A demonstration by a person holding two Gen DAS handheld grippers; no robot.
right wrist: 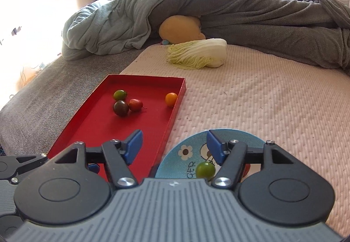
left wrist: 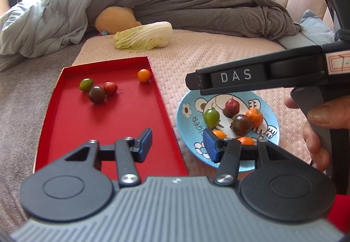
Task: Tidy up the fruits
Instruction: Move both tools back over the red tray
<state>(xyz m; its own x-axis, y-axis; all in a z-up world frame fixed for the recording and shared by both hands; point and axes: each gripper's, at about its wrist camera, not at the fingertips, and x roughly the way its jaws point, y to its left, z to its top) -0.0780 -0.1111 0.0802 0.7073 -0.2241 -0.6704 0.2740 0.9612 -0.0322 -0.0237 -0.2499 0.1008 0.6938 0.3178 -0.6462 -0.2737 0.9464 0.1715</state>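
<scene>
Ribbed grey left gripper [left wrist: 177, 143], jaws apart.

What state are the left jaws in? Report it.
Open: the left gripper holds nothing, its blue pads spread wide over the tray and plate.

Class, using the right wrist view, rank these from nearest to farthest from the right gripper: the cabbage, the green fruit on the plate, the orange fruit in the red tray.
1. Green fruit, on the blue plate, just under the right gripper.
2. Orange fruit, at the red tray's far right side.
3. Cabbage, farthest, by the blankets.
</scene>
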